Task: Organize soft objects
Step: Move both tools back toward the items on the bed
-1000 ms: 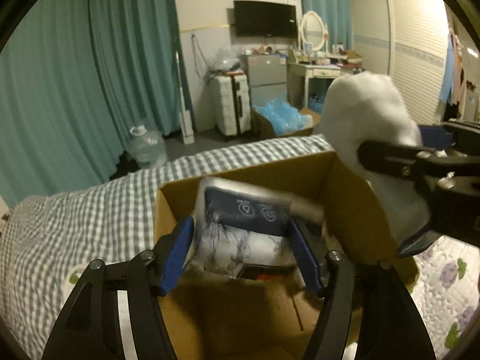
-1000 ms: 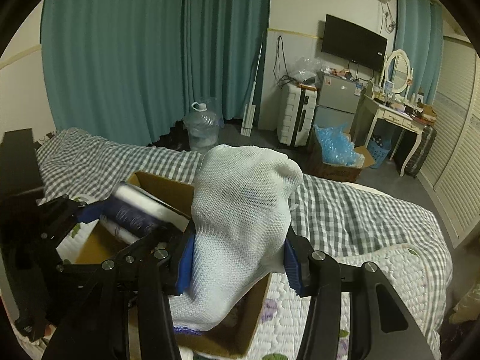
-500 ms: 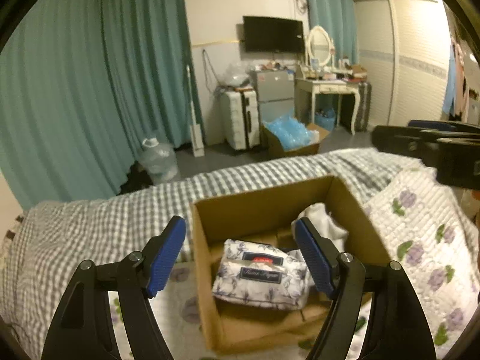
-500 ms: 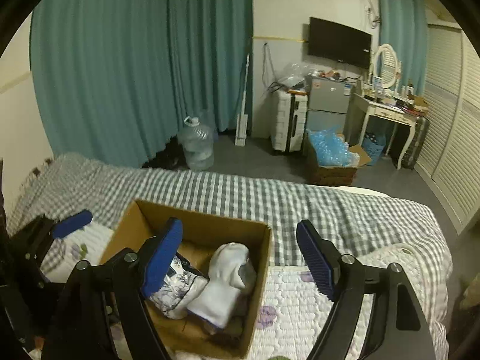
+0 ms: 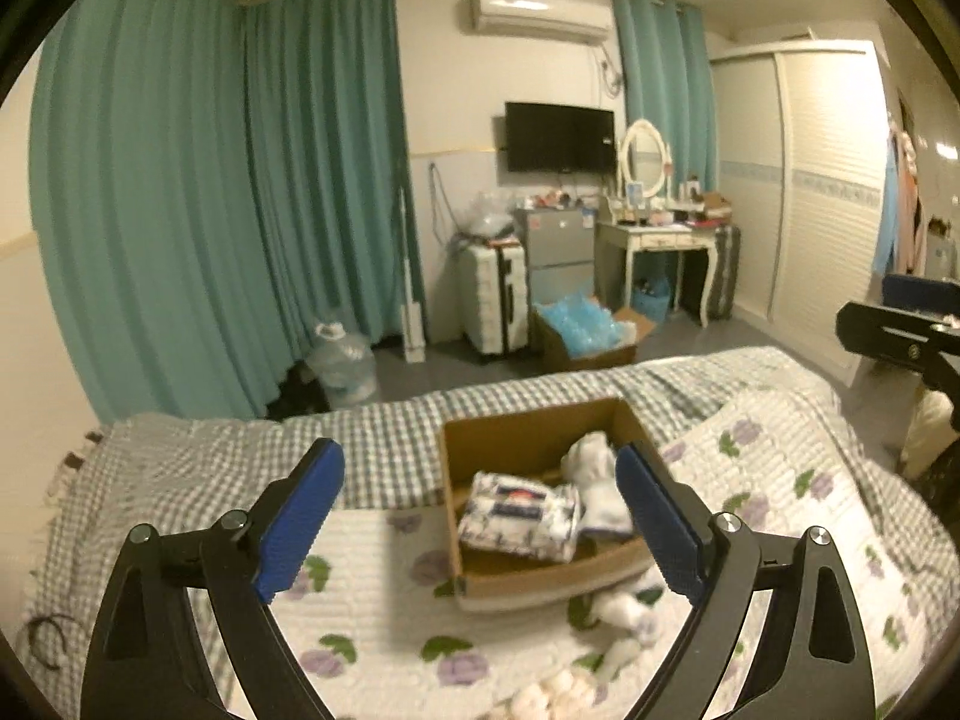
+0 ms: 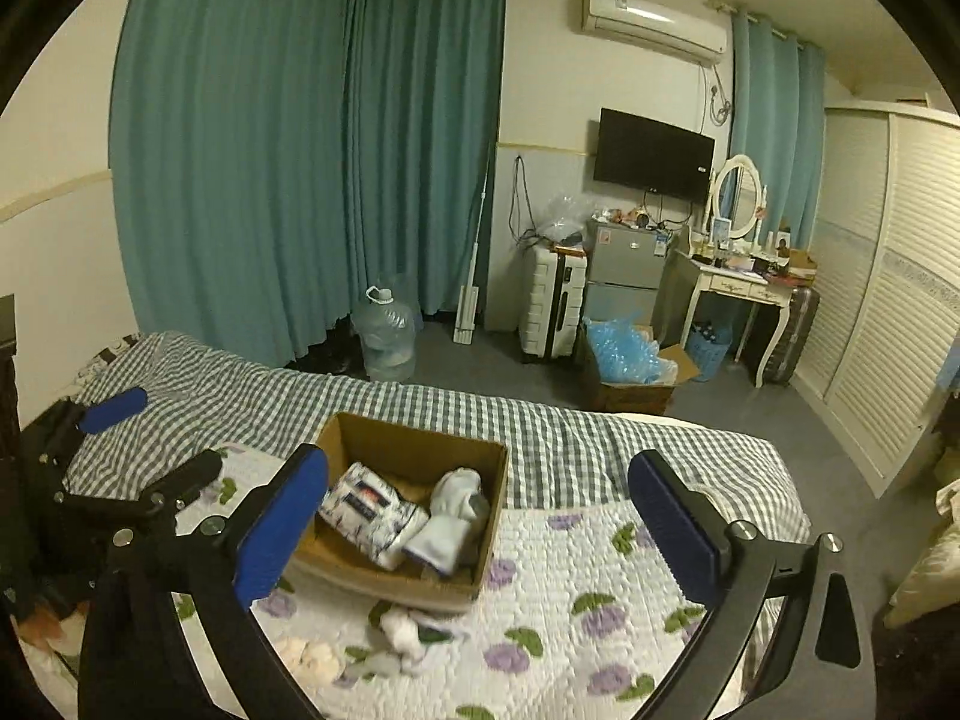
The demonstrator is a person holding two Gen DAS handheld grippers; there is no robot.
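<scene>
An open cardboard box (image 5: 528, 438) (image 6: 414, 438) sits on the bed. Inside lie a blue-and-white tissue pack (image 5: 519, 515) (image 6: 367, 507) and a white sock (image 5: 597, 483) (image 6: 453, 510). More white socks (image 5: 624, 612) (image 6: 402, 630) lie on the quilt just in front of the box, with pale soft items (image 5: 552, 690) (image 6: 309, 657) nearer to me. My left gripper (image 5: 480, 525) is open and empty, held high above the bed. My right gripper (image 6: 477, 531) is open and empty too. The left gripper also shows at the left of the right wrist view (image 6: 114, 408).
The bed has a floral quilt (image 6: 600, 612) and a checked sheet (image 6: 420, 402). Beyond it stand a water jug (image 6: 384, 336), a suitcase (image 6: 552, 300), a box of blue bags (image 6: 630, 366) and a dressing table (image 6: 738, 288). Wardrobe doors (image 6: 888, 300) are at the right.
My left gripper let go of the tissue pack and my right let go of the white sock; both now lie in the box. Both grippers opened and pulled up and back.
</scene>
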